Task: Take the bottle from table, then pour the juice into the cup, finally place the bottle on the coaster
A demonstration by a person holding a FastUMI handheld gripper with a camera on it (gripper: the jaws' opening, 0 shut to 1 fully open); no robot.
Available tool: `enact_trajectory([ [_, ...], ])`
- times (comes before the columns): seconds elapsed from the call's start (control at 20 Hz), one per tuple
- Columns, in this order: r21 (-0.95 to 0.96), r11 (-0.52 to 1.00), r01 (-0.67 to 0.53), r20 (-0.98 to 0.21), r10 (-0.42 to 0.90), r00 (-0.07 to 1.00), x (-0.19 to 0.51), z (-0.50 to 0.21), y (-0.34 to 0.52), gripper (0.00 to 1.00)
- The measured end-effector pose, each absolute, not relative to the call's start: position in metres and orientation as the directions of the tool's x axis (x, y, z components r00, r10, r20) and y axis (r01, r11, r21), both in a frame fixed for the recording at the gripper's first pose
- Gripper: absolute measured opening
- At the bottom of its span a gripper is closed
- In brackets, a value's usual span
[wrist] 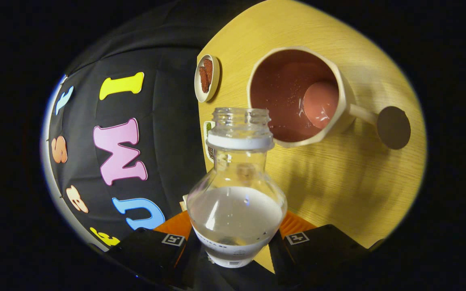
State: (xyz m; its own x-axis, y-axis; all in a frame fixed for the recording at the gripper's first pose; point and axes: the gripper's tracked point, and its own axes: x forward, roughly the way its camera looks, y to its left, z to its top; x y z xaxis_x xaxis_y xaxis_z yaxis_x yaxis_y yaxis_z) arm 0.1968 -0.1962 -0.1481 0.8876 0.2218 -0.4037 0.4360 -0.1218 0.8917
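Pale wooden tabletop (338,182) tilts across the frame; upper left, a small dish (207,78). Centre bottom, the tongs (235,242) are clamped on the uncapped bottle (237,194), mouth nearing the cream cup (297,97) upper right. Bottle taken, pouring apparently underway, coaster placement left.

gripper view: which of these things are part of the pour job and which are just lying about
In the job:
- bottle, held between the gripper fingers, uncapped, tipped toward the cup
- cup, just beyond the bottle's mouth

Lying about:
- small dish with brown pieces
- dark round disc past the cup's handle
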Motion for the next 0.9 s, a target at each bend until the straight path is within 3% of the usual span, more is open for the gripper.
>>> enact_trajectory([
  [0.4, 0.815, -0.367, 0.448, -0.383, 0.237, 0.893, 0.206, -0.135, -0.209, 0.75],
  [0.9, 0.741, -0.529, 0.415, -0.362, 0.206, 0.909, 0.215, -0.11, -0.228, 0.75],
])
